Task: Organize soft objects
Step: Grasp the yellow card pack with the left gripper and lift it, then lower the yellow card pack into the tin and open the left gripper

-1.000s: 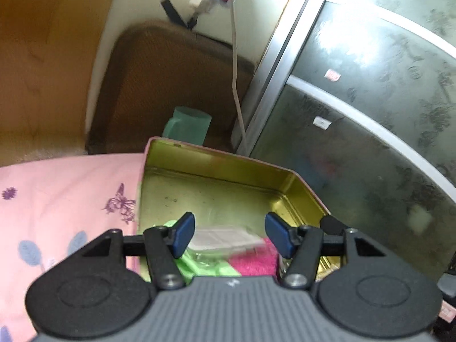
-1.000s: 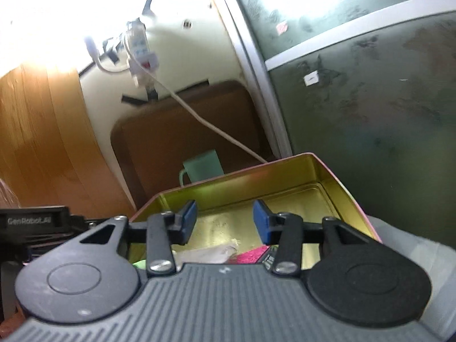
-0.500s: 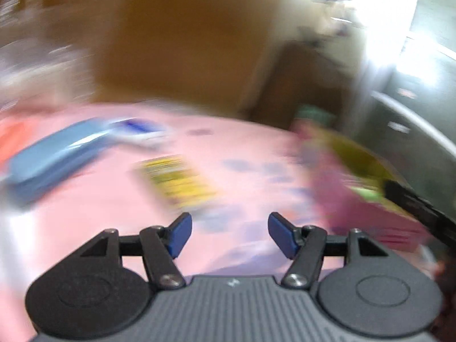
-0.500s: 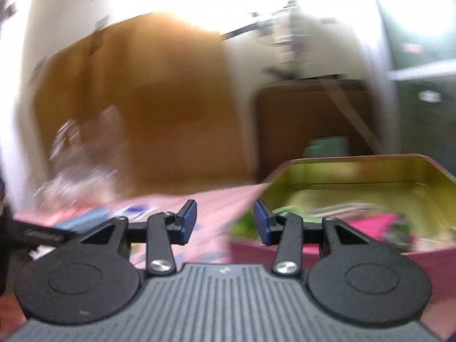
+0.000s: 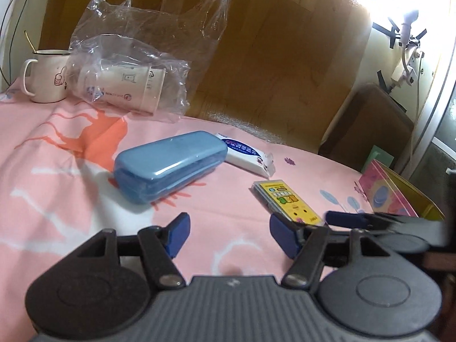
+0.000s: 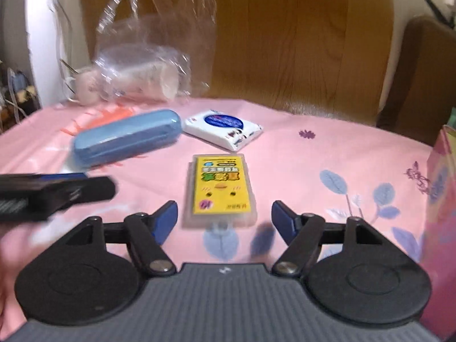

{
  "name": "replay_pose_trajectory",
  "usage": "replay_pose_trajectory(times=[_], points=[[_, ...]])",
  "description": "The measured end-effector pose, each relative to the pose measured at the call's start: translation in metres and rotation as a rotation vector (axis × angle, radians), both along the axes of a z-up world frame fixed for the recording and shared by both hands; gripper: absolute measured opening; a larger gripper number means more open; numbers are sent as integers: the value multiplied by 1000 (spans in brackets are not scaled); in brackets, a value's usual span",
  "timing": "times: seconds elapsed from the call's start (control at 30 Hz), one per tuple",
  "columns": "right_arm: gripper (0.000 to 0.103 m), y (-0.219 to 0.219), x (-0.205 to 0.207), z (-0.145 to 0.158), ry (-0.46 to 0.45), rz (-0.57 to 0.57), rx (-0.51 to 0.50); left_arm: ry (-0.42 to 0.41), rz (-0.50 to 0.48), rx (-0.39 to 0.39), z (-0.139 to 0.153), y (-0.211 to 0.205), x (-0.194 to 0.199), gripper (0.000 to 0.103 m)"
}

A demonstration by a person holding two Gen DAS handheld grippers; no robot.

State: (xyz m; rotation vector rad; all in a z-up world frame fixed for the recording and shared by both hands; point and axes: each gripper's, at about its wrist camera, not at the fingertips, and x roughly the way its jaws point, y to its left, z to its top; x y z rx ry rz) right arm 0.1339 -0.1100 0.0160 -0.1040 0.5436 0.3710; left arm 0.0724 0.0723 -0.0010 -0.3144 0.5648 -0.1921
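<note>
On the pink cloth point(image 5: 71, 193), the yellow card pack point(image 6: 221, 188) lies flat near the middle, and everything else is placed around it. Just behind it sits the white tissue pack point(image 6: 225, 128), with the blue case point(image 6: 125, 138) beside that pack on its left, nearly touching it. Farther back from the yellow pack, at the cloth's far edge, a clear bag point(image 5: 134, 65) holds a paper cup on its side, with a mug point(image 5: 45, 75) next to it. Well to the right of the yellow pack stands the pink tin point(image 5: 399, 196), at the cloth's right edge. Bare cloth lies between the pack and the tin. The right gripper point(image 6: 224, 219) points at the yellow pack's near edge, its jaws opening, nothing between them. The left gripper point(image 5: 228, 235) hovers to the pack's left over bare cloth, jaws also opening and empty, its right fingertip close to the pack's near corner.
</note>
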Motion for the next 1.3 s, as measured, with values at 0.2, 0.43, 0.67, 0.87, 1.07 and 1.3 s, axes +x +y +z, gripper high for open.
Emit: replay_pose_trajectory(times=[0.2, 0.43, 0.67, 0.87, 1.07, 1.3], points=[[59, 0, 4, -5, 39, 6, -14, 18, -6, -30, -4, 4, 3, 63], [60, -29, -65, -12, 36, 9, 17, 45, -55, -8, -6, -3, 8, 63], [60, -110, -144, -27, 78, -152, 341, 119, -268, -136, -1, -55, -1, 63], [60, -122, -167, -38, 30, -200, 418, 255, -496, -145, 0, -138, -8, 58], [59, -138, -171, -44, 8, -180, 486, 291, -532, -147, 1, -171, -8, 29], [59, -164, -183, -16, -176, -236, 442, 161, -638, -140, 52, -222, 7, 30]])
